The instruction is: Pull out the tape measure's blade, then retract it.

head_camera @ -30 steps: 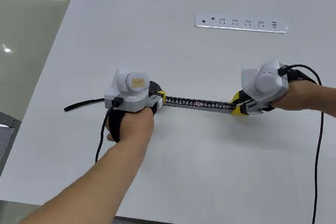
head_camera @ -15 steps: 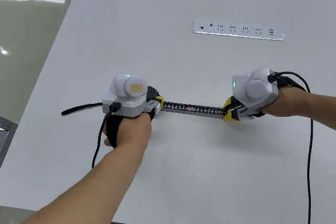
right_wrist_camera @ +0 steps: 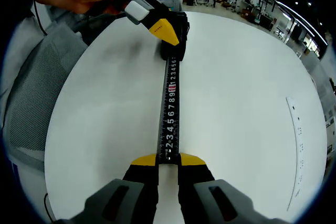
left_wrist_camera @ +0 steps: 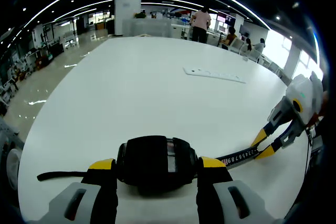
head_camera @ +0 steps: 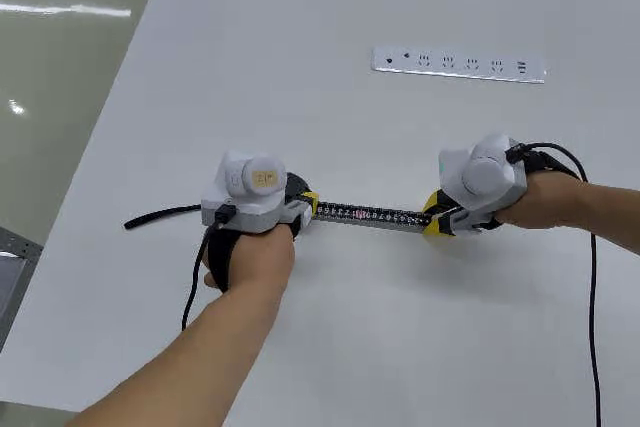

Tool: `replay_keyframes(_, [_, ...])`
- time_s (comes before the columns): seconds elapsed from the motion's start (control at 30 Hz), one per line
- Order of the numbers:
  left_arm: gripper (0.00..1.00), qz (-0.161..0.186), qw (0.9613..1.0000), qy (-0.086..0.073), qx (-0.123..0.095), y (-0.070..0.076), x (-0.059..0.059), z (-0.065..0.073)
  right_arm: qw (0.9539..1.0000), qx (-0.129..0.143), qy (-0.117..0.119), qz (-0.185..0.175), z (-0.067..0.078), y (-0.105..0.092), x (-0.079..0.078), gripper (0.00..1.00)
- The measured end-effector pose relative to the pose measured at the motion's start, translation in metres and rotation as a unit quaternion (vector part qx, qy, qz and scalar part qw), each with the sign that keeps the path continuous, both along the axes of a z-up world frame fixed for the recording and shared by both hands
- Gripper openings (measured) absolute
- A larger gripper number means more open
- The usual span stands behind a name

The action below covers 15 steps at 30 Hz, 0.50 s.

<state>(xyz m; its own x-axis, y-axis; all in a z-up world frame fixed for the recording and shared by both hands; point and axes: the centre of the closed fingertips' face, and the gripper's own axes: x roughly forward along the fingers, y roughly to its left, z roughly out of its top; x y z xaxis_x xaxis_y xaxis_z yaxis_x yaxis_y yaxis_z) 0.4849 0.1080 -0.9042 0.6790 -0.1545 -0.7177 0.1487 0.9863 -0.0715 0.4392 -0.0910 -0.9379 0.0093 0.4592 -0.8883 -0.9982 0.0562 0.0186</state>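
Tape measure work is at mid-stroke. Its black case (left_wrist_camera: 156, 153) sits on the white surface (head_camera: 350, 347), clamped from both sides by the left tongs (left_wrist_camera: 157, 164). A short run of blade (right_wrist_camera: 170, 111) stretches across to the right tongs (right_wrist_camera: 168, 160), which are pinched narrow on its free end. In the head view the blade (head_camera: 370, 215) lies low over the surface, straight between the left tongs (head_camera: 300, 203) and the right tongs (head_camera: 437, 220).

Whichever way the blade travels next, the sound method looks the same:
- Keep the case pressed still.
- Move the right tongs along the line of the case's mouth.
- Hold the blade flat, without twist or sideways bend.
- On the return, ease the end back under a firm pinch so the spring cannot snatch it; a sudden release would likely whip the band and jerk the case.

The case is rounded and chunky, matt black like rubber, with a glossier panel in the middle. The blade is a thin dark band with crisp white numerals and a red mark partway along. It is probably springy steel, stiff lengthwise and quick to kink if folded. The tongs' tips are yellow over black. The surface is smooth, matt and offers little friction. A flat white power strip (head_camera: 460, 63) lies well apart at the far side.
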Motion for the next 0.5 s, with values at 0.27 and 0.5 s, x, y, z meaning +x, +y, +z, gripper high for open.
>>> replay_keyframes(0.27, [0.57,0.000,1.0000,0.000,-0.001,0.000,0.000,0.000,1.0000,0.003,0.000,0.005,-0.002,0.007,0.002,0.12])
replay_keyframes(0.5, [0.57,0.000,1.0000,0.001,-0.001,-0.001,-0.001,0.000,1.0000,0.004,-0.003,0.008,-0.003,0.013,0.003,0.12])
